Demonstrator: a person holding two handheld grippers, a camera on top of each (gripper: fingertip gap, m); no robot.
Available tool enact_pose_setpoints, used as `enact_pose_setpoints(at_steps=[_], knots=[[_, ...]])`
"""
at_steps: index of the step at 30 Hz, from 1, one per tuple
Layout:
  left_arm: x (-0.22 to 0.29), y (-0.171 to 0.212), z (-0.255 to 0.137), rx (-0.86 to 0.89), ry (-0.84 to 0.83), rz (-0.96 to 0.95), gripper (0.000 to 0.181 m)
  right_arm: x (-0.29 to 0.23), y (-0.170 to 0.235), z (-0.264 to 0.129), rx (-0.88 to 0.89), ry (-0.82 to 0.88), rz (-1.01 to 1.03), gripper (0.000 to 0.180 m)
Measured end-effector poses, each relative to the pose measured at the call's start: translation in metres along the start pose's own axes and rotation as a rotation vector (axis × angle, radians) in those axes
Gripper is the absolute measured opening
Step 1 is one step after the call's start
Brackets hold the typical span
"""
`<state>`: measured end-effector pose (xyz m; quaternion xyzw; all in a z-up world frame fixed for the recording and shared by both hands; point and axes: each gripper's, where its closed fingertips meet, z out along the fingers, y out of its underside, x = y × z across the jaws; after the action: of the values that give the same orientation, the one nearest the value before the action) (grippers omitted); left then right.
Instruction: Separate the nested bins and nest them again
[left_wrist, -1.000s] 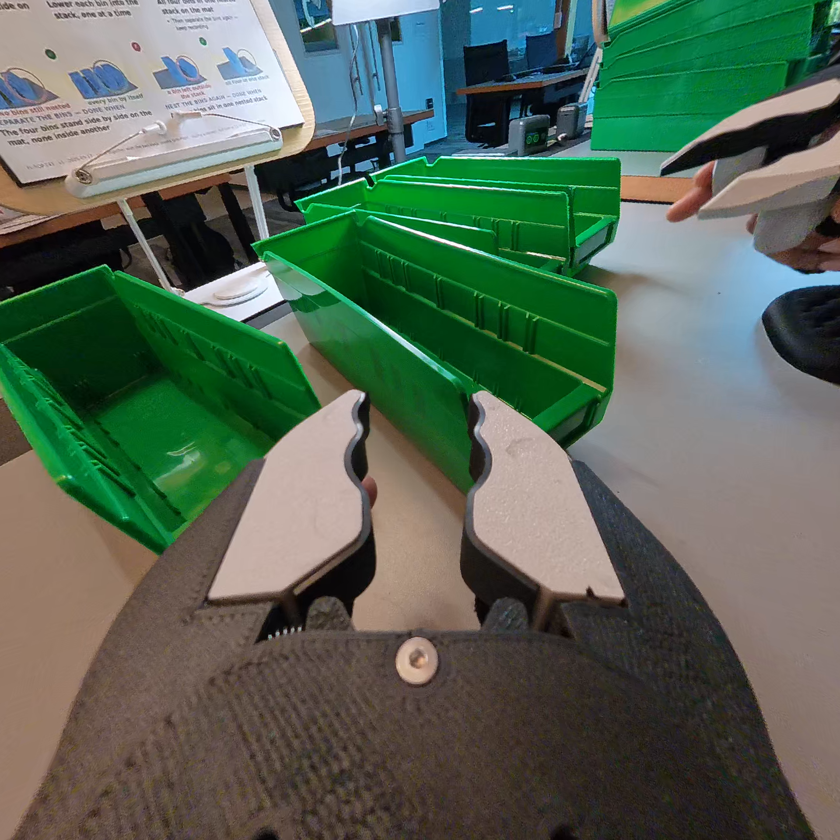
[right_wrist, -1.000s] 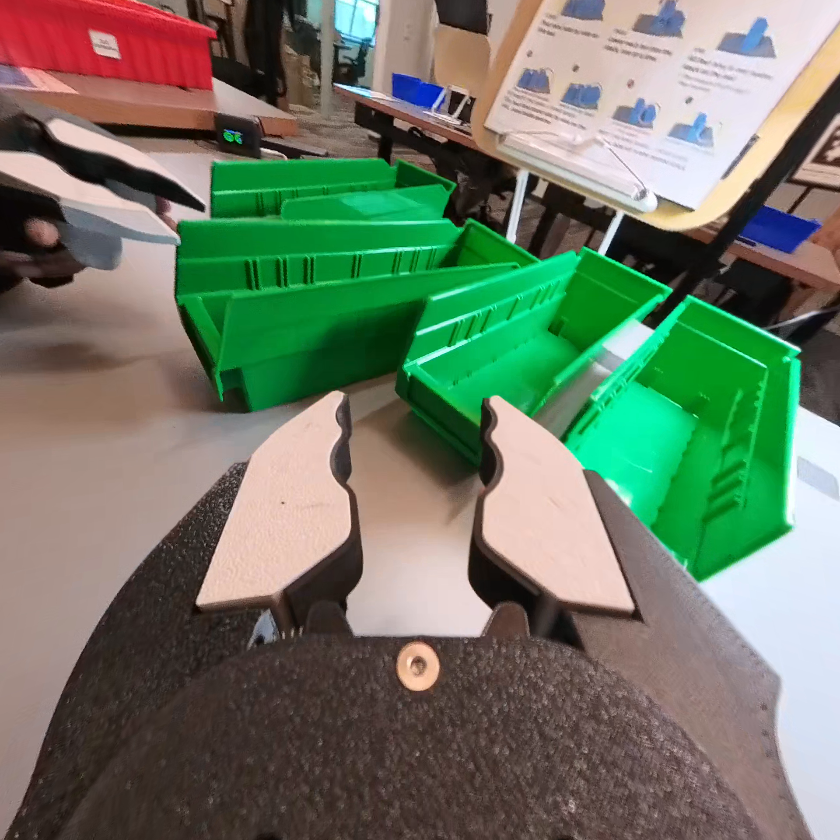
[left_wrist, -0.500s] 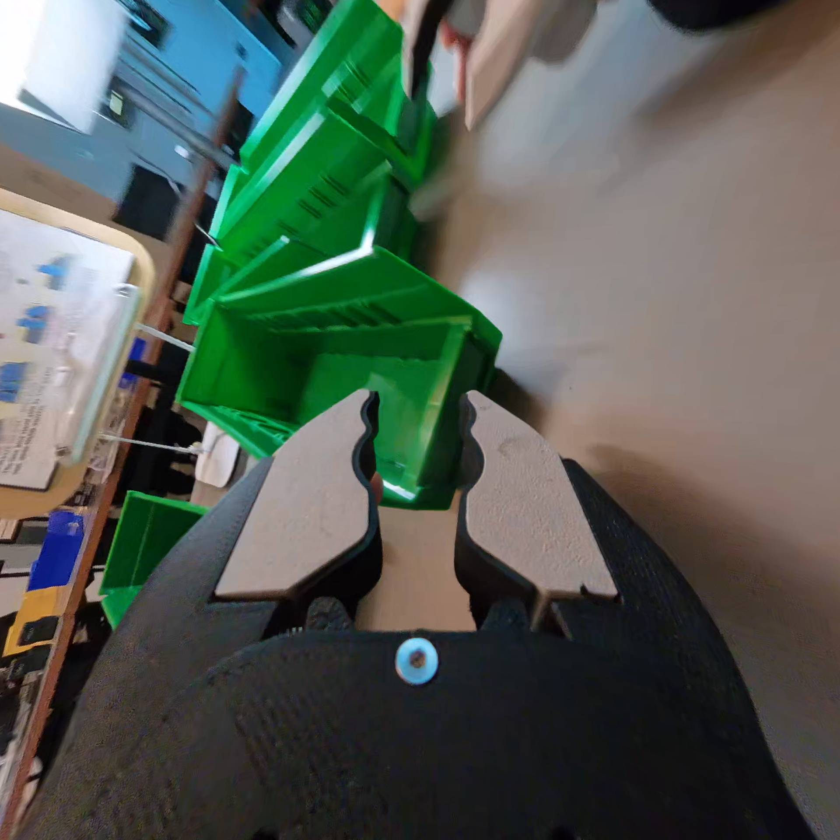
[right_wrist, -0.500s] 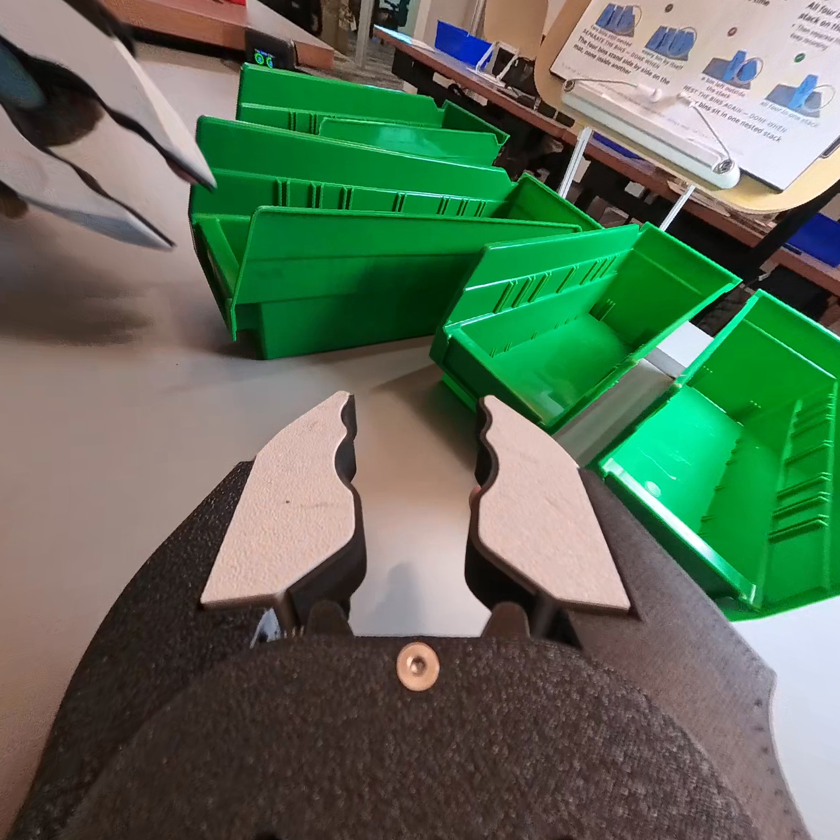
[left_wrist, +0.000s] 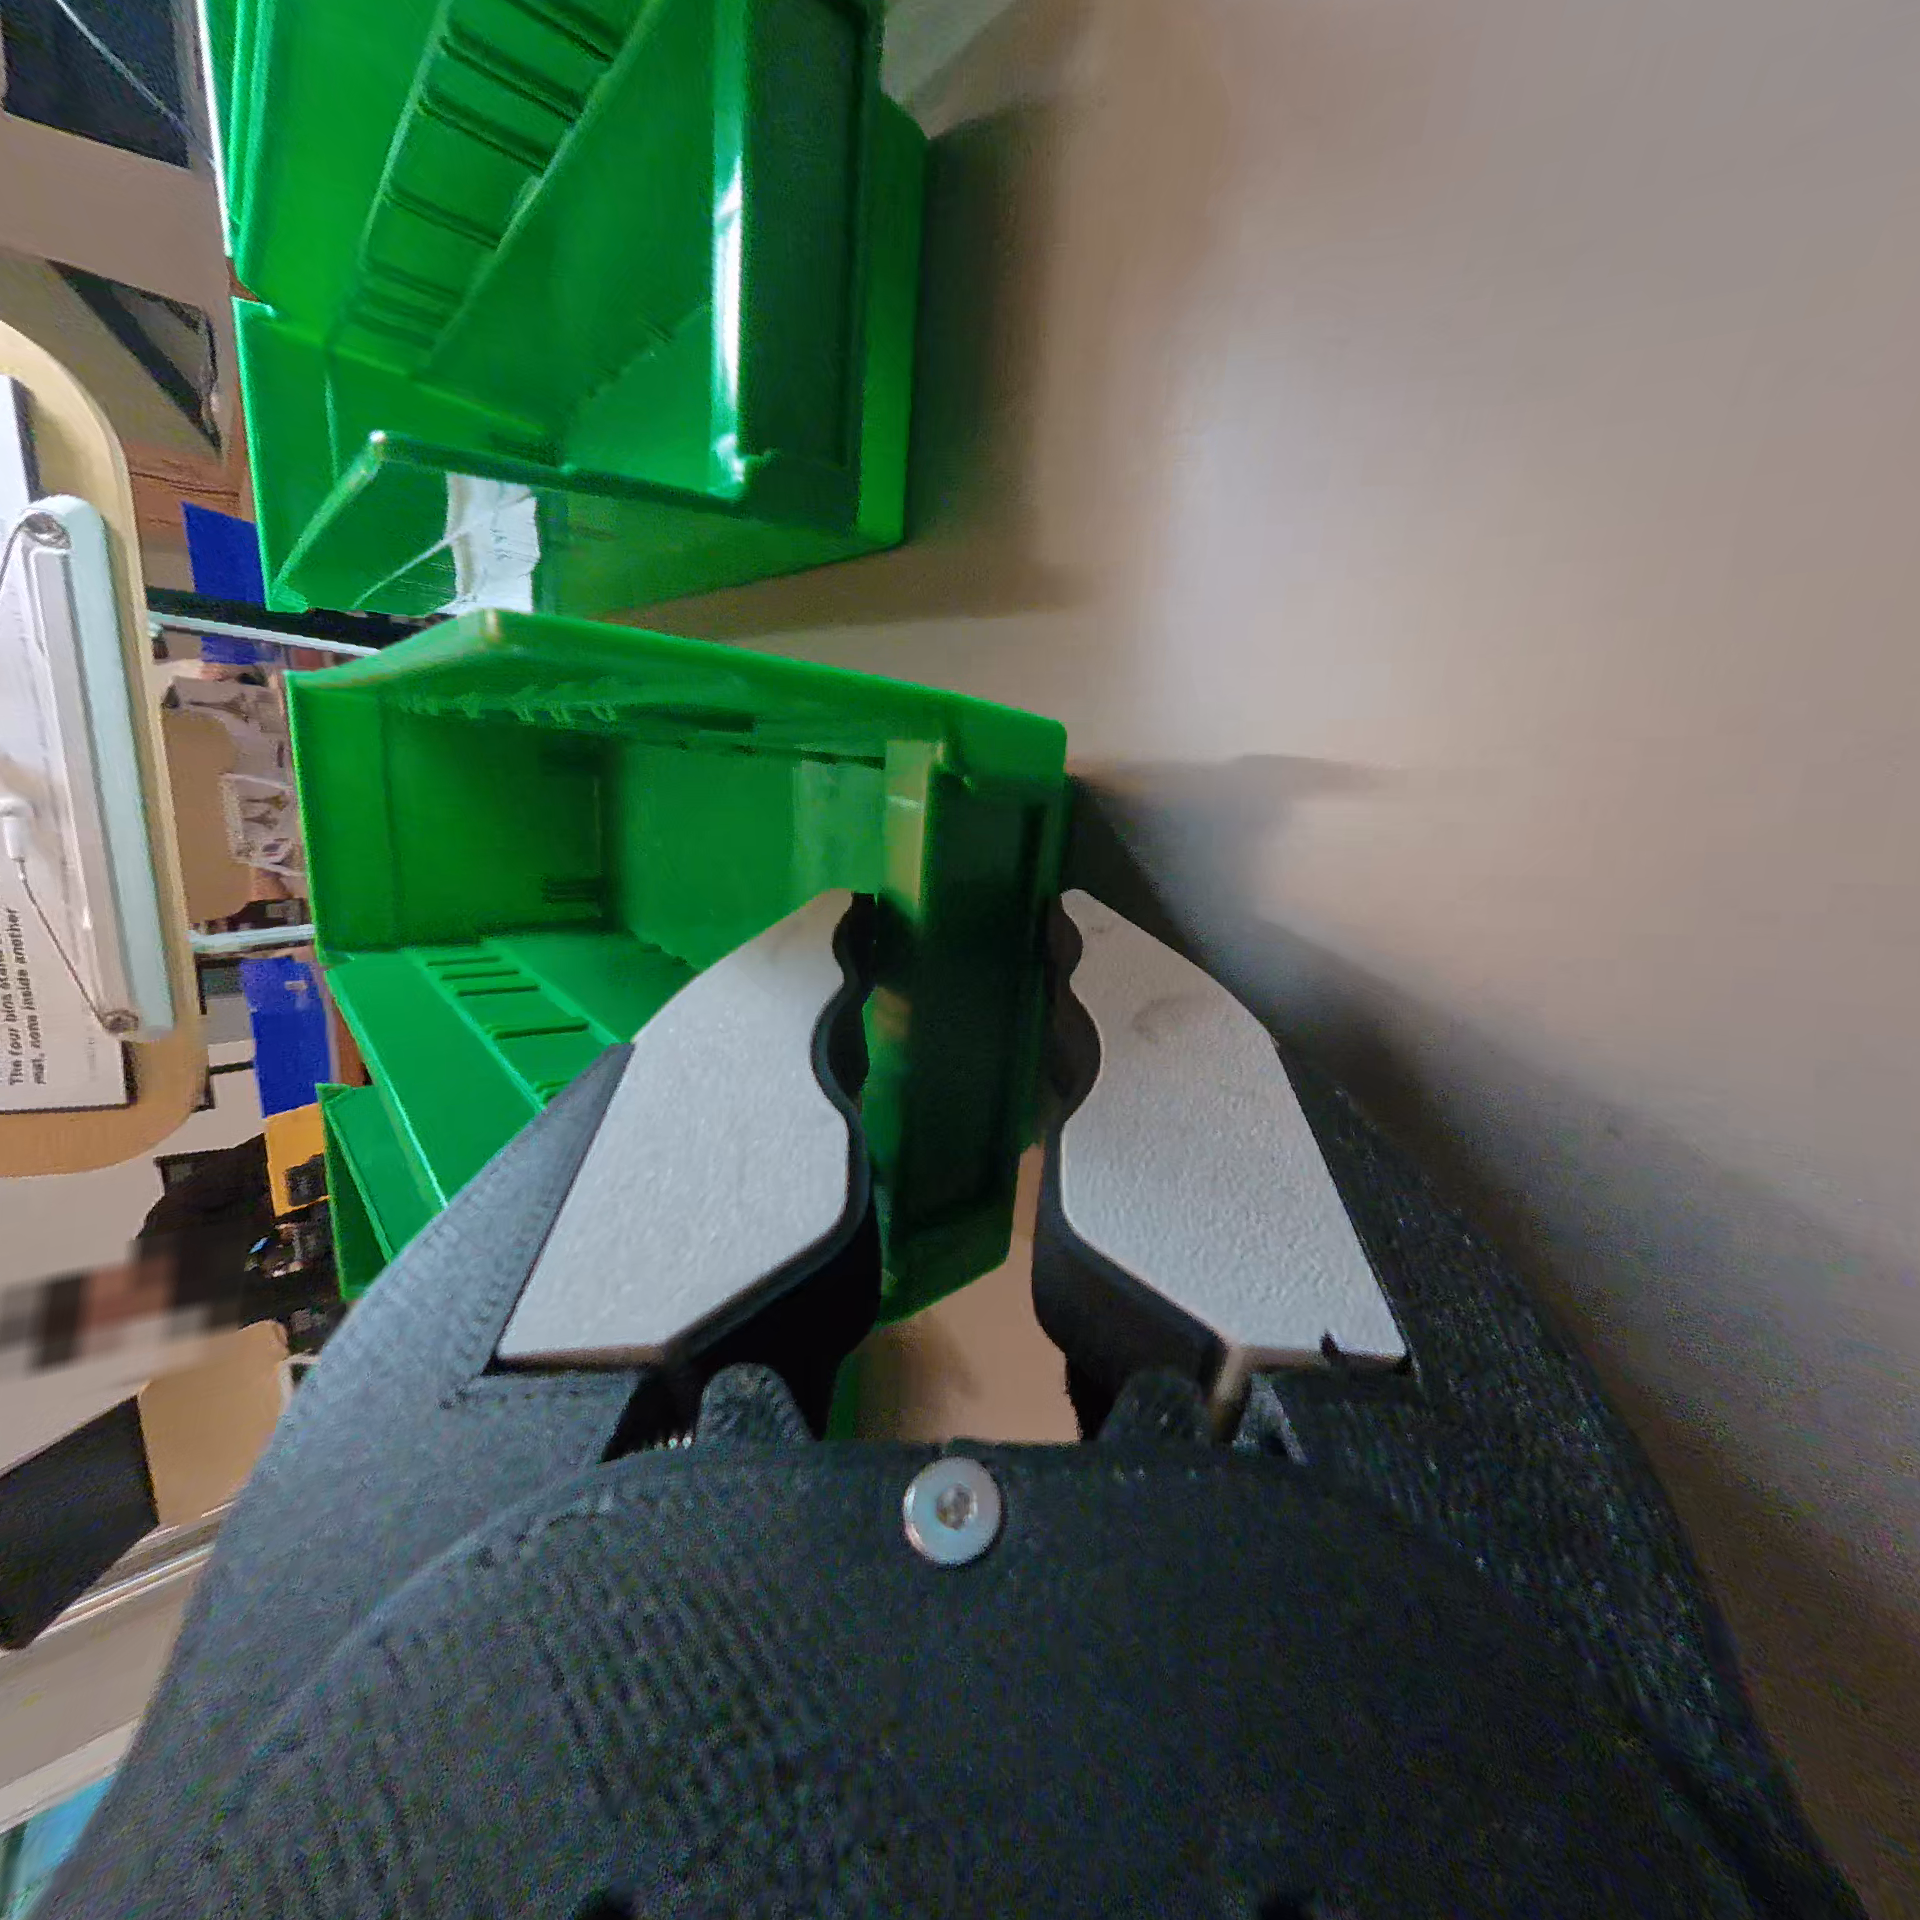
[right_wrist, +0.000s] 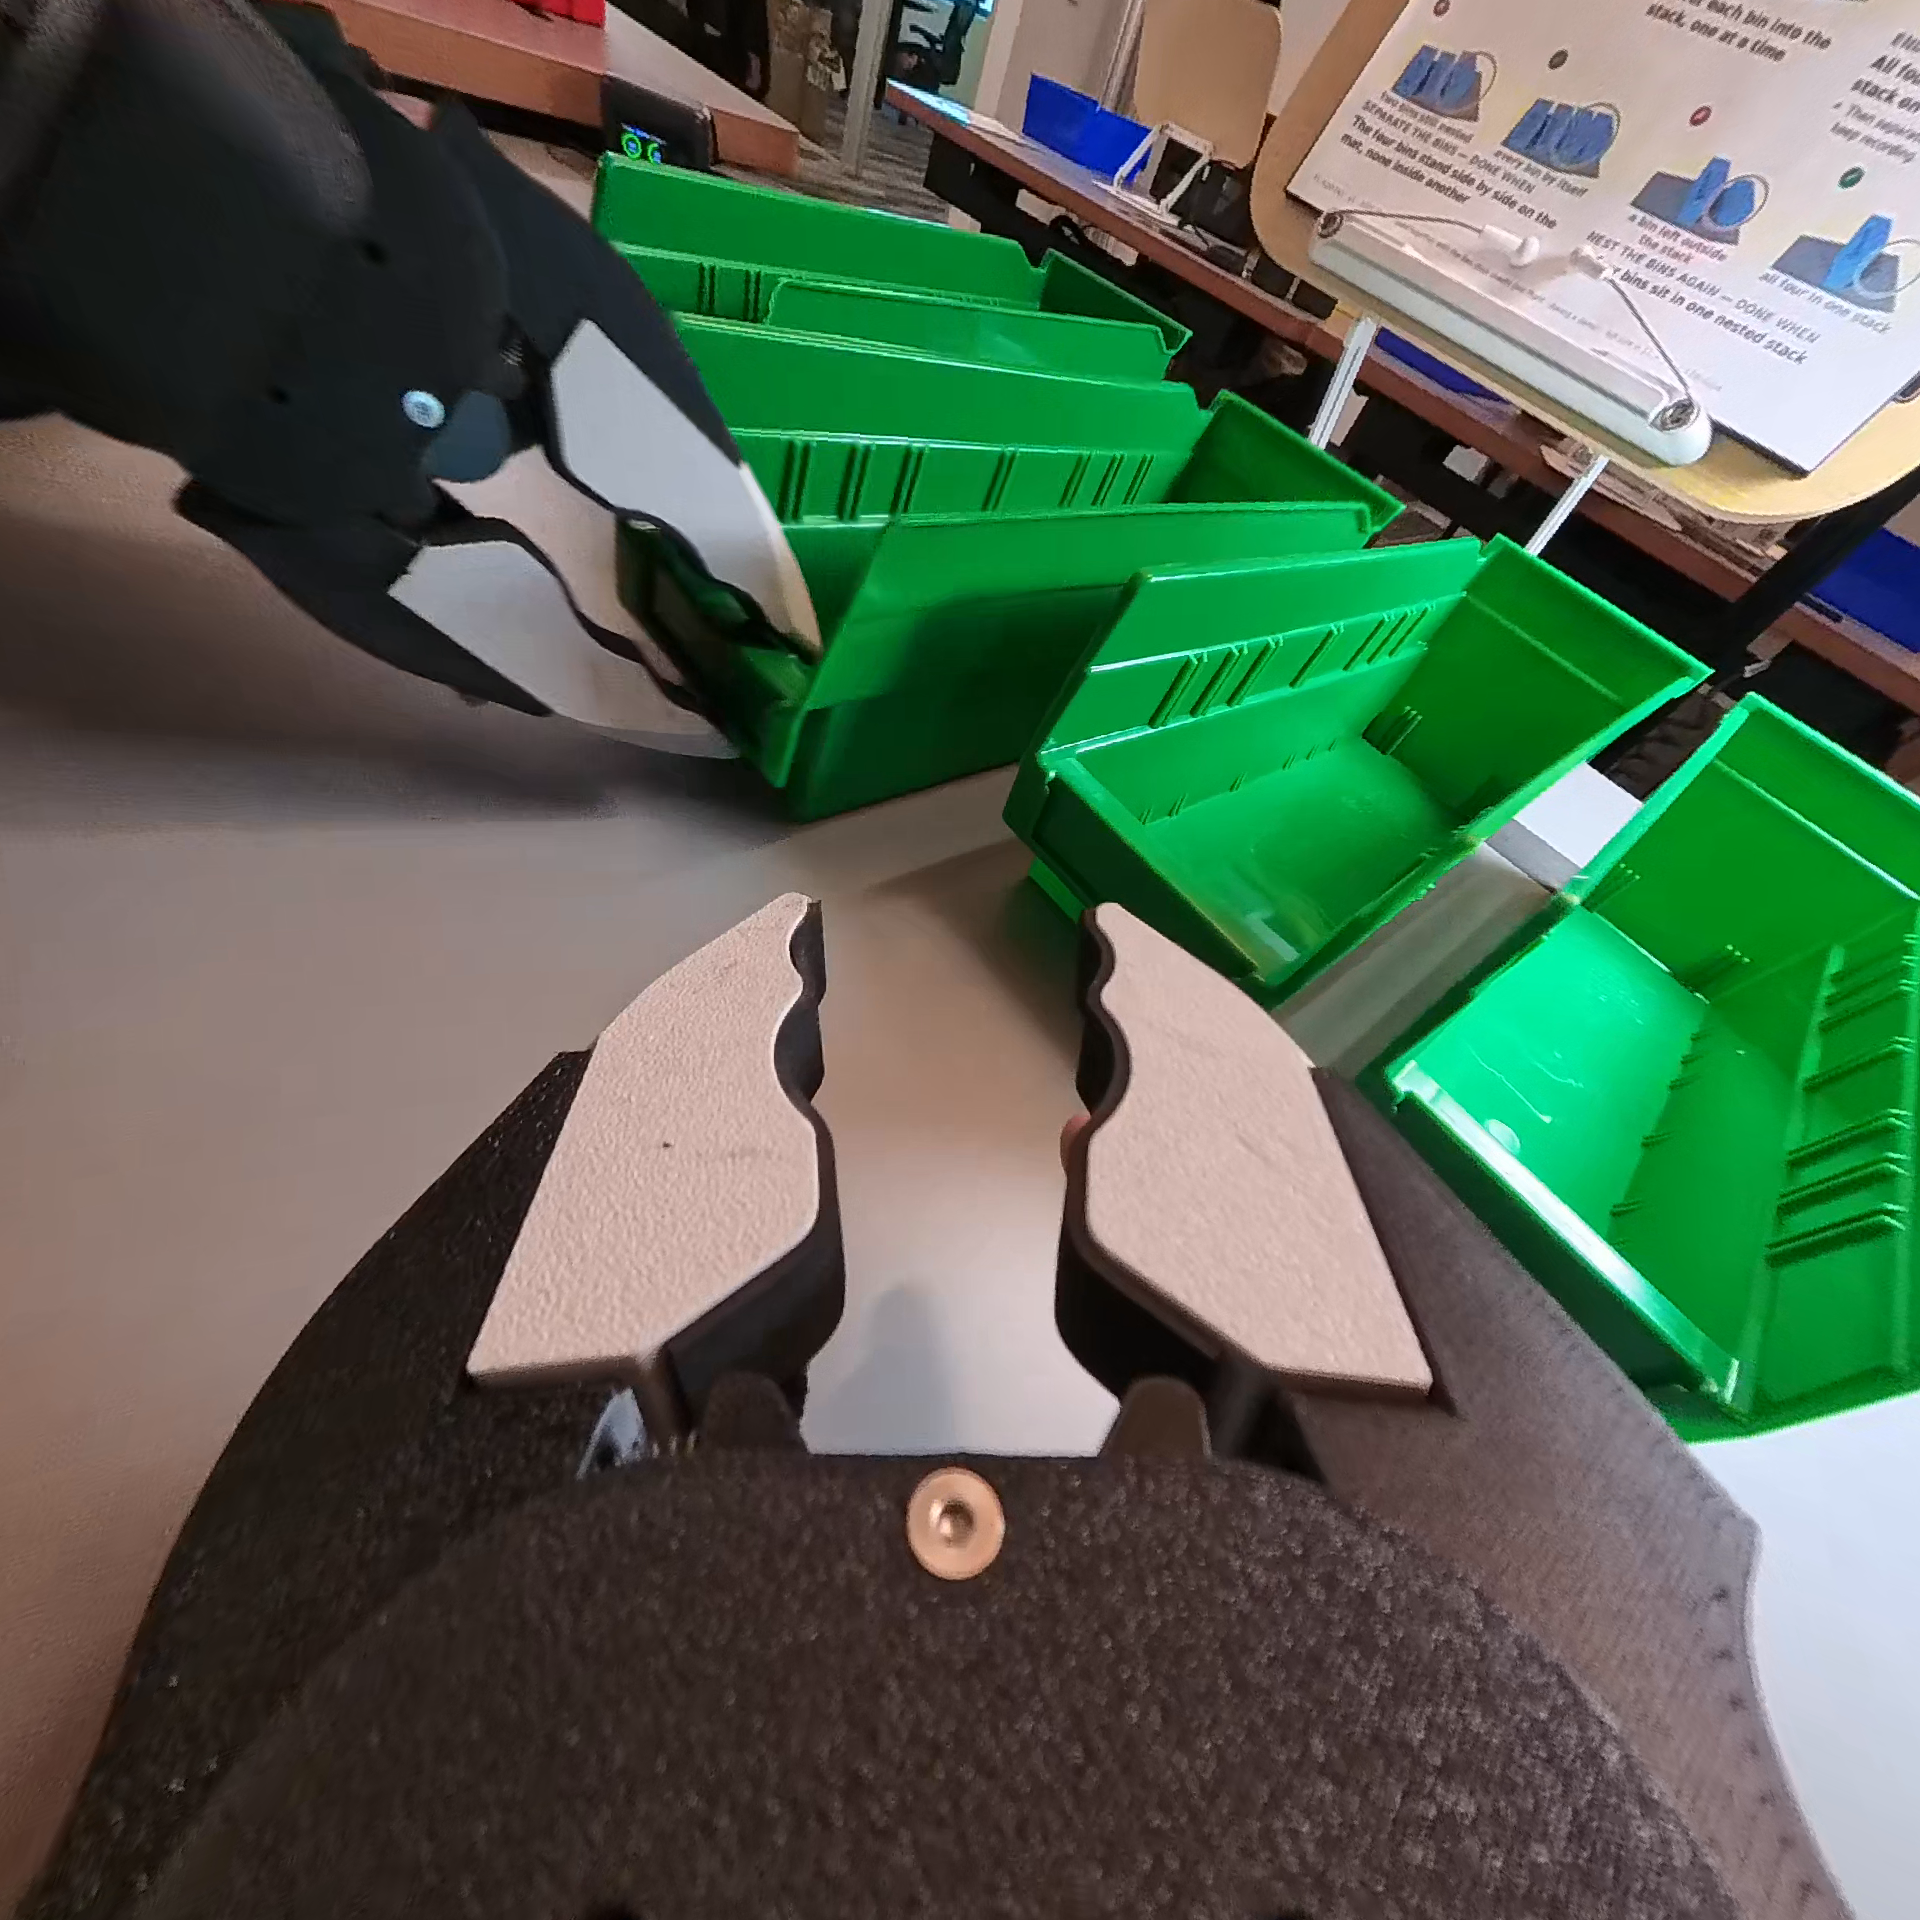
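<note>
Bins, all green plastic, lie spread over the grey bench (right_wrist: 260, 935). Left claw (right_wrist: 727, 665), rolled on its side, straddles the short end wall of a long bin (right_wrist: 1039, 613) with its jaws narrowed around that wall; whether they press it, I cannot tell. Behind it lies another long bin (right_wrist: 883, 239) with one nested inside. Right of these sit 2 open bins, a middle bin (right_wrist: 1299, 790) and a far-right bin (right_wrist: 1714, 1091). Right claw (right_wrist: 951, 956) hovers wide and empty just short of the middle bin. Beyond stands an instruction board (right_wrist: 1662, 187) on a stand, with office desks behind.
</note>
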<state>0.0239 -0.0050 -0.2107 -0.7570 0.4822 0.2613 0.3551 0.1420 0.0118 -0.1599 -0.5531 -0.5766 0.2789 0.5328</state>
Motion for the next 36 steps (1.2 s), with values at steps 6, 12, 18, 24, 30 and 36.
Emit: enact_pose_setpoints(at_steps=[6, 12, 18, 24, 30, 36], knots=[[-0.022, 0.001, 0.025, 0.003, -0.022, 0.000, 0.032, 0.005, -0.001, -0.001, 0.009, 0.018, 0.025, 0.047], [-0.029, -0.015, 0.019, 0.197, 0.029, -0.187, 0.043, 0.010, -0.001, -0.001, 0.011, 0.045, 0.054, 0.050], [-0.061, -0.024, -0.066, 0.534, 0.037, -0.541, 0.044, 0.017, -0.003, -0.003, 0.026, 0.075, 0.073, 0.051], [-0.093, 0.059, -0.098, 0.550, -0.065, -0.821, 0.044, 0.036, -0.009, -0.013, 0.081, 0.165, 0.116, 0.055], [-0.092, 0.128, -0.098, 0.459, -0.117, -0.962, 0.046, 0.068, -0.006, -0.029, 0.110, 0.300, 0.190, 0.061], [-0.064, 0.138, -0.064, 0.248, -0.126, -0.670, 0.041, 0.087, 0.007, -0.033, 0.069, 0.387, 0.201, 0.062]])
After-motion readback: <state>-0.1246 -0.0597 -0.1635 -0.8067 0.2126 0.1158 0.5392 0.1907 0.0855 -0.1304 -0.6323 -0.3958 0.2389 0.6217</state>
